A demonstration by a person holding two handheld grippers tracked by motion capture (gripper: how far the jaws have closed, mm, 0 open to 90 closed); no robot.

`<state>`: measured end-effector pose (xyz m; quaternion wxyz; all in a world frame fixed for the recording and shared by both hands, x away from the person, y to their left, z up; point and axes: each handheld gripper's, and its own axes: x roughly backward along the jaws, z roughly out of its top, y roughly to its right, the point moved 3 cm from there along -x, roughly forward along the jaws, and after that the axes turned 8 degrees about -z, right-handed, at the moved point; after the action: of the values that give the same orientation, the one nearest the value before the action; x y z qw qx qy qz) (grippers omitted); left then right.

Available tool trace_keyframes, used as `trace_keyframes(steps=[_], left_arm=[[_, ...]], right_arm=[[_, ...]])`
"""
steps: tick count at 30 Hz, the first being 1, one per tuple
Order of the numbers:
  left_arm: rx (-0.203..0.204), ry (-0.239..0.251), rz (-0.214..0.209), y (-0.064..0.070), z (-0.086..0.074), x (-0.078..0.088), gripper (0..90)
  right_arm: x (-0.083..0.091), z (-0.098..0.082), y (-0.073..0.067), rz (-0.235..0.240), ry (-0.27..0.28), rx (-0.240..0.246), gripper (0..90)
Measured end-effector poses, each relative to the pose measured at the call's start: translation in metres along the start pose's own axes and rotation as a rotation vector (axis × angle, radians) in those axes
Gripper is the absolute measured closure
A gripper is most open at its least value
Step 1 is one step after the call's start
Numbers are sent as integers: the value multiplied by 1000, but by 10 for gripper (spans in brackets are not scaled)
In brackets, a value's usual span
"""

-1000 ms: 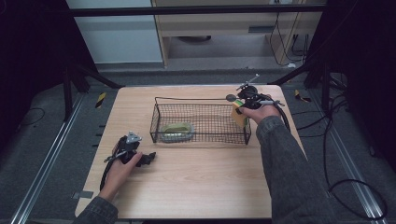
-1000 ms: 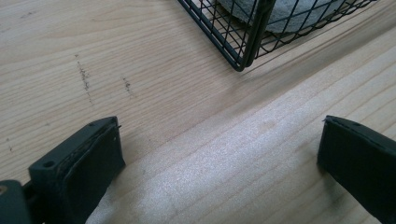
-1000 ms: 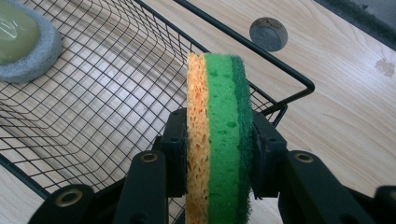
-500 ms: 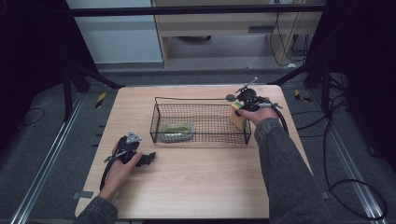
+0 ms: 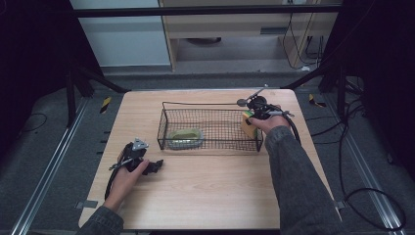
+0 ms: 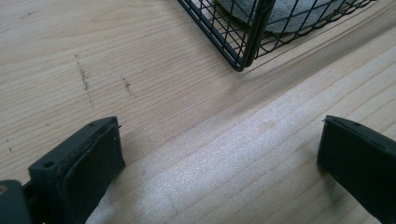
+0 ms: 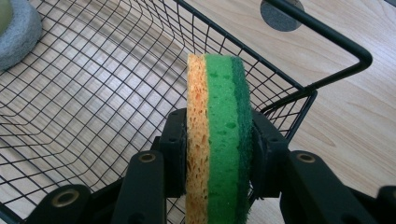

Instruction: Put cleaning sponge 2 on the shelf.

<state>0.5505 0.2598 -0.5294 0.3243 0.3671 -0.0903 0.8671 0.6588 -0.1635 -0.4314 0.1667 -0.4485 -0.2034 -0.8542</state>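
A black wire basket (image 5: pixel 210 131) stands in the middle of the wooden table (image 5: pixel 210 196). My right gripper (image 5: pixel 252 119) hangs over the basket's right end, shut on a sponge (image 7: pixel 218 135) with a yellow layer and green layers, held on edge between the pads. The sponge (image 5: pixel 248 124) sits above the basket's inner corner (image 7: pixel 327 84). A grey-green pad (image 5: pixel 185 137) lies in the basket's left part. My left gripper (image 5: pixel 155 166) rests on the table in front of the basket's left corner (image 6: pixel 243 60), jaws wide apart with bare wood between the fingers (image 6: pixel 84 163).
A round grey hole (image 7: pixel 281 8) marks the tabletop behind the basket. Cables trail off the table's right side (image 5: pixel 342 147). Metal rails (image 5: pixel 44 181) and dark floor surround the table.
My right gripper with the sponge has shifted slightly toward the basket's interior. The left hand has stayed where it was.
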Motion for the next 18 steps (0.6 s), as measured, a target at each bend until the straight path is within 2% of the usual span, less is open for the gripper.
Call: trace_keyframes(steps=[8,11,18], left_arm=[[0,0,0,0,0,0,0],[0,0,0,0,0,0,0],[-6,-3,0,0,0,0,0]], right_arm=[[-1,0,0,-4,-5,-6,603],[-1,0,-1,-3,-5,6,577],[8,1,-6,6,5,-4,521]])
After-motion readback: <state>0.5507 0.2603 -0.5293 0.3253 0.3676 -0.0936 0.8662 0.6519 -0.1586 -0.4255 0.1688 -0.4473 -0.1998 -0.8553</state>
